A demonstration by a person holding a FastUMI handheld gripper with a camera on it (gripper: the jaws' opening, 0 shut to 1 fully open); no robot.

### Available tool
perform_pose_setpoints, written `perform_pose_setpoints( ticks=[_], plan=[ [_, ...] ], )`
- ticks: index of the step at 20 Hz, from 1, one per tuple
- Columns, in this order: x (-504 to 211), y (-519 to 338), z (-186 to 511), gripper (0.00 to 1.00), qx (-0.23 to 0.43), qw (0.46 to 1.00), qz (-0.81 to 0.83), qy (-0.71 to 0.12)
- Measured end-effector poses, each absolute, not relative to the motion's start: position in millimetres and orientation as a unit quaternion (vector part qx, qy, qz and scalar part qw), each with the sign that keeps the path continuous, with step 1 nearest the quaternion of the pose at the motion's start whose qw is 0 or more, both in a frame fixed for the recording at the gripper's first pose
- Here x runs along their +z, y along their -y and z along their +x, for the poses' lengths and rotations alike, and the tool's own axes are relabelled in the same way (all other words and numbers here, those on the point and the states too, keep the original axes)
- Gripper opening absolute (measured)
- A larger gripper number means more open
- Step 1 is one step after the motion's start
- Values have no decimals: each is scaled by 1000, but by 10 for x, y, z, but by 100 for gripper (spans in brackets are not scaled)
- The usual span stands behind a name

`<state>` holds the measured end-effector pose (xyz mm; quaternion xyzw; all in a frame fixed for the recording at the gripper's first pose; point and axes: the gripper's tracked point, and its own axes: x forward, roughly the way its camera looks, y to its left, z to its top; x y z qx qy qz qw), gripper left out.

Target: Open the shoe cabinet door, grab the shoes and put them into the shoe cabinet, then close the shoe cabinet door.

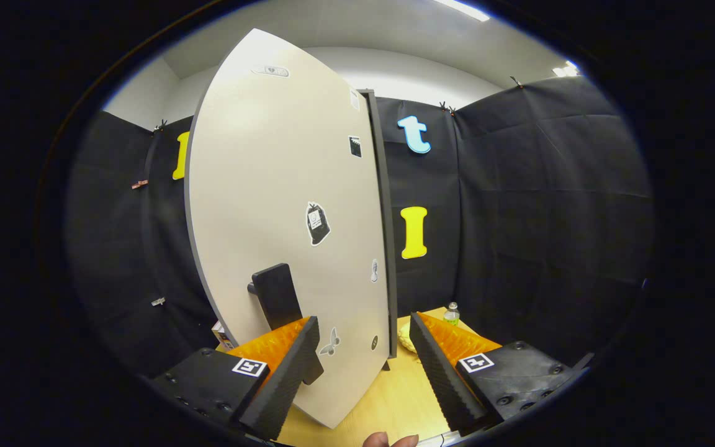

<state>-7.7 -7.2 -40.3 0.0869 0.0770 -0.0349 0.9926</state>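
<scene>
Pale cabinet door hides the interior; hand-held gripper spread wide

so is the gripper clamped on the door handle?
No: the gripper is open, the handle just ahead of one finger, neither finger pressing it.

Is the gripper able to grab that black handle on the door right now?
Probably yes. The handle sits just beyond the left finger; the gripper is open, and nothing blocks it on the door.
</scene>
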Motion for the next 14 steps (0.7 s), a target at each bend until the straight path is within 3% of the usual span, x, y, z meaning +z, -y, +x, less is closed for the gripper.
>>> perform_pose_setpoints(
  ticks=[14],
  plan=[
    [-252, -888, 382, 97, 46, 994, 80, -66]
  ],
)
